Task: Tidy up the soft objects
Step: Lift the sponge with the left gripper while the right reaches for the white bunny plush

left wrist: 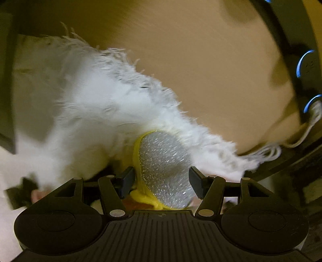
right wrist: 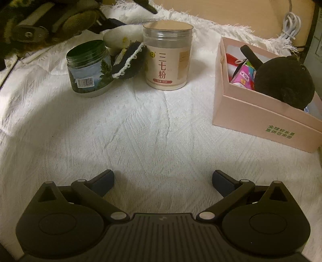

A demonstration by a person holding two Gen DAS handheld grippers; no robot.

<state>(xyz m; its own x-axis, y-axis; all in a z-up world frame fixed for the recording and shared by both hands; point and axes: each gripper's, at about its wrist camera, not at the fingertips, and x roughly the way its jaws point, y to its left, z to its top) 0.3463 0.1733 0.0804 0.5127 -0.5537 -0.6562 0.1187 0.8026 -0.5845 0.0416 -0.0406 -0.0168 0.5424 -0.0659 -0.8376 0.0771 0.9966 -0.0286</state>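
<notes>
My left gripper [left wrist: 162, 178] is shut on a silver glitter sponge with a yellow rim [left wrist: 165, 161], with a pad pressed on each side. It hangs over a white fringed cloth [left wrist: 104, 104] that is blurred by motion. My right gripper [right wrist: 163, 179] stands wide open just above the white cloth [right wrist: 153, 129], with nothing between its fingers. A pink box [right wrist: 261, 121] at the right holds a black pompom [right wrist: 283, 80] and colourful soft items [right wrist: 243, 74]. A dark crochet piece with a white edge [right wrist: 128, 62] leans between two jars. The left gripper [right wrist: 132, 16] shows at the top left.
A green glass jar [right wrist: 88, 68] and a beige canister with red characters [right wrist: 168, 54] stand at the back. A pale round thing [right wrist: 116, 38] sits behind the crochet piece. A white cable [right wrist: 289, 26] lies on the wooden surface [right wrist: 231, 14] beyond the cloth's fringe.
</notes>
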